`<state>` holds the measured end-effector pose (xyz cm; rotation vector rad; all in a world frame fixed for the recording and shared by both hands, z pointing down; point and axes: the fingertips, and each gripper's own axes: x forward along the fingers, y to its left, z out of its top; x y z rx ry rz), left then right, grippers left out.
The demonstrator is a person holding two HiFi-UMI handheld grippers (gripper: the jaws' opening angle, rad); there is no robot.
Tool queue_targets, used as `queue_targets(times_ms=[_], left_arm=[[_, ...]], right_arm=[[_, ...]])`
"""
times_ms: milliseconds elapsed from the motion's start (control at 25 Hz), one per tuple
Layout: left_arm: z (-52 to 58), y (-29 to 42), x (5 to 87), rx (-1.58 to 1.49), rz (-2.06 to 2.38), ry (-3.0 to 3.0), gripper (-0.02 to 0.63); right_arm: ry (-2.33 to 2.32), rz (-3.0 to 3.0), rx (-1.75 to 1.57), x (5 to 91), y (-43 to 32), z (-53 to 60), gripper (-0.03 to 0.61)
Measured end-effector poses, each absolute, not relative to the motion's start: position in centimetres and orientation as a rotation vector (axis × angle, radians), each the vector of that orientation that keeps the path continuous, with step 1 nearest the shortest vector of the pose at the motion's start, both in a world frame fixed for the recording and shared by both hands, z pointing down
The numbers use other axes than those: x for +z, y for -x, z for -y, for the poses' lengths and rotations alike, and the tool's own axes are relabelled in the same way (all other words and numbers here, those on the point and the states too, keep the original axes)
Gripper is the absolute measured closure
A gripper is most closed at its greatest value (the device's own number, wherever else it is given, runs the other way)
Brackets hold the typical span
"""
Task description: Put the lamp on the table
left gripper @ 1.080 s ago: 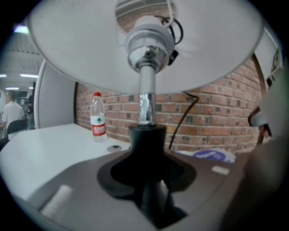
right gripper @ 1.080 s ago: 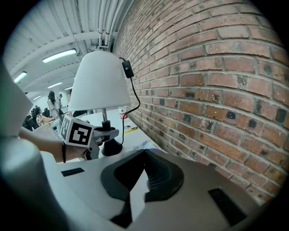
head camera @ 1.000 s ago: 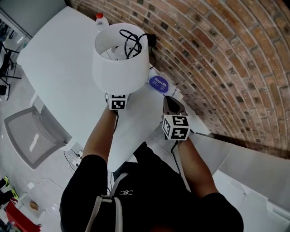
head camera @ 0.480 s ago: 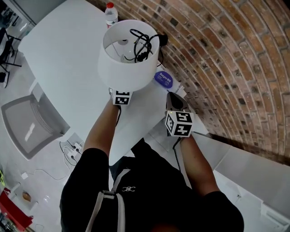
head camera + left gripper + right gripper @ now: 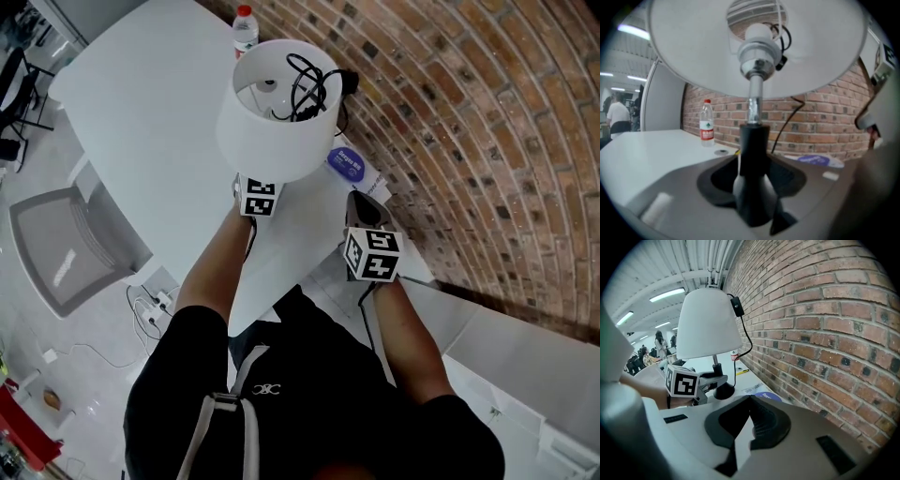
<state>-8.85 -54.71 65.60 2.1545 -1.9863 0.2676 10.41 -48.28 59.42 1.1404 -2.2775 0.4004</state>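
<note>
The lamp [image 5: 277, 117] has a white shade, a metal stem and a black neck [image 5: 752, 145]. Its black cord [image 5: 305, 84] is bundled on top of the shade. In the right gripper view its round black base [image 5: 724, 391] rests on the white table [image 5: 150, 112] near the brick wall. My left gripper [image 5: 711, 379] reaches under the shade. Its jaws stand on either side of the neck and are opening. My right gripper [image 5: 358, 202] hovers at the table's near corner, shut and empty.
A water bottle [image 5: 244, 21] stands at the table's far end by the brick wall [image 5: 450, 122]. A blue-lidded wipes pack [image 5: 349, 165] lies right of the lamp. A grey chair [image 5: 66, 253] and a power strip [image 5: 150, 305] are on the floor to the left.
The lamp and my left gripper have drifted a little up and right in the head view, toward the wall. The right gripper has hardly moved.
</note>
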Motion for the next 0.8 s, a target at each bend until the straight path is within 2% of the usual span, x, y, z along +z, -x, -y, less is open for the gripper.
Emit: queue_targets(times_ms=[160,240,280,800], left_arm=[[51.8,8.8,65.6,0.311,1.973,-2.145,0.451],[49.8,9.1,65.4,0.343,1.984,-2.118,0.577],[48.8,9.1,65.3,0.364,1.975,-2.111,0.615],[36.1,7.7,58.7,0.422,1.864,-2.039,0.615]], right_arm=[[-1.116,2.309,0.429,59.1,-8.9,47.1,0.58],[-1.103,2.333,0.455,58.8,-8.0,46.2,0.58],[-1.098,2.347,0.472,58.6,-7.5,45.8,0.58],[-1.103,2.472,0.529,54.2,-1.8,39.2,0.58]])
